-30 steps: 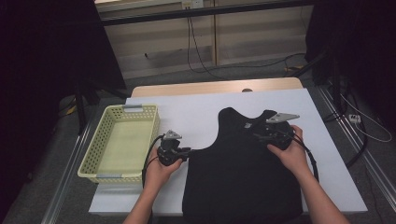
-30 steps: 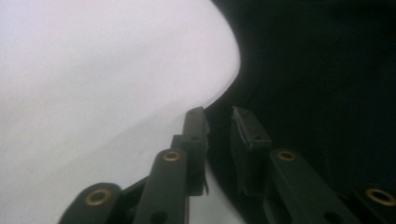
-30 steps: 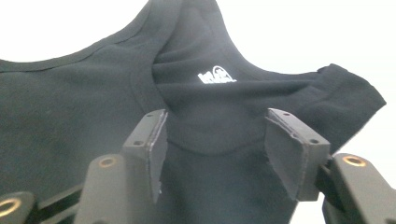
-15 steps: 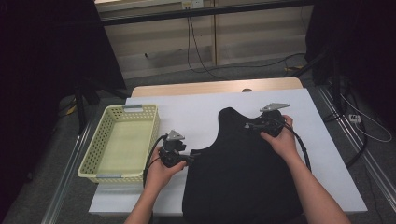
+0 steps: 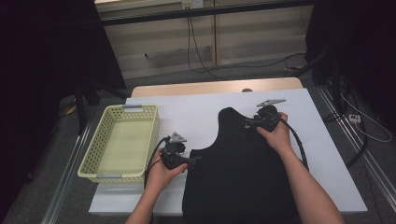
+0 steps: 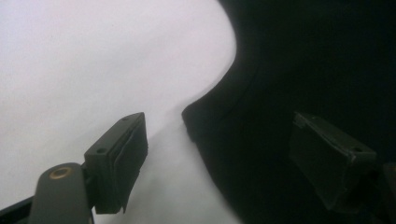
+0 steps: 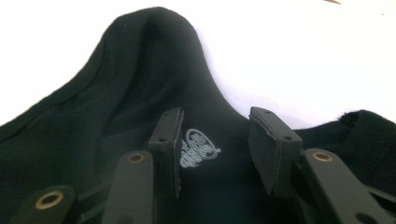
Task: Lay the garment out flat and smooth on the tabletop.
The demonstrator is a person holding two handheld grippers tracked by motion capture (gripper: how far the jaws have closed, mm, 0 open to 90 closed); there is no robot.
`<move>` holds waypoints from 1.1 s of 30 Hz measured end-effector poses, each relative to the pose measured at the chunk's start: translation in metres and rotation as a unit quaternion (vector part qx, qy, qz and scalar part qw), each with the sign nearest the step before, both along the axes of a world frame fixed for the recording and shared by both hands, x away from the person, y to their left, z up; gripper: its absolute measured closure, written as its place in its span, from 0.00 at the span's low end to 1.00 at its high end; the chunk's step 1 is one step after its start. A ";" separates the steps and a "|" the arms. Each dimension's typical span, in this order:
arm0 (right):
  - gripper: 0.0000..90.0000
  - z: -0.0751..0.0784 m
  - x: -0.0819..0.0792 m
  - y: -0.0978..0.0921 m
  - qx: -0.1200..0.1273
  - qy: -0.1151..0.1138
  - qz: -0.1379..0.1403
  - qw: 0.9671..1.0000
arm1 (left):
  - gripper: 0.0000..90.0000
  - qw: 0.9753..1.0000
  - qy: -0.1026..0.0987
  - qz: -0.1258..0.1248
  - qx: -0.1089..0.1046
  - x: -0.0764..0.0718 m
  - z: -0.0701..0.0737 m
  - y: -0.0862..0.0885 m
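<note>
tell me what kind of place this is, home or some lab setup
Most likely a lab or recording workspace, not a home. A white-topped table stands among dark curtains, with cables trailing over a bare floor. A person works handheld grippers on a black vest beside a yellow basket.

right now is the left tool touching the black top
Cannot tell. In the left gripper view the left tool is open astride the black top corner.

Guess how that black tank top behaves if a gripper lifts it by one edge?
The black tank top lies flat and thin on the white table, so probably floppy; it would drape and fold. Likely light. Its hem overhangs the near edge, so a push may bunch it rather than slide it.
</note>
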State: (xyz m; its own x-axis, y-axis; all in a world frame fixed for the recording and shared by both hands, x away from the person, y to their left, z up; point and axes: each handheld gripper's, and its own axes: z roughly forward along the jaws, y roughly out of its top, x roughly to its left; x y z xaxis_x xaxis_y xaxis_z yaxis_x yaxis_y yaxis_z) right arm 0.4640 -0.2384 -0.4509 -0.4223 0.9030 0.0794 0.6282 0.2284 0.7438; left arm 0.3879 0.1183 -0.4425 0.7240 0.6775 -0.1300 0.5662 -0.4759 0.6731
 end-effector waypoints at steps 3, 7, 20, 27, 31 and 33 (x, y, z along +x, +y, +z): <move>0.68 0.004 0.001 0.001 0.016 -0.004 0.001 1.000 | 0.22 1.000 -0.005 0.004 -0.002 -0.002 0.004 0.002; 0.66 0.006 0.006 0.002 -0.021 -0.002 -0.014 1.000 | 0.22 1.000 -0.008 0.007 -0.004 -0.003 0.005 0.006; 0.90 -0.010 0.020 0.019 -0.046 0.002 0.016 0.999 | 0.22 1.000 -0.007 0.014 -0.013 -0.003 0.004 0.009; 1.00 -0.007 0.027 0.022 -0.050 0.002 0.001 0.999 | 0.23 1.000 -0.004 0.016 -0.010 -0.001 0.002 0.010; 1.00 -0.002 0.033 0.011 -0.010 -0.042 -0.034 0.998 | 0.23 1.000 -0.006 0.017 -0.011 -0.001 0.001 0.010; 0.91 -0.004 0.034 0.010 -0.002 -0.035 -0.032 0.999 | 0.23 1.000 -0.007 0.017 -0.011 0.000 0.001 0.011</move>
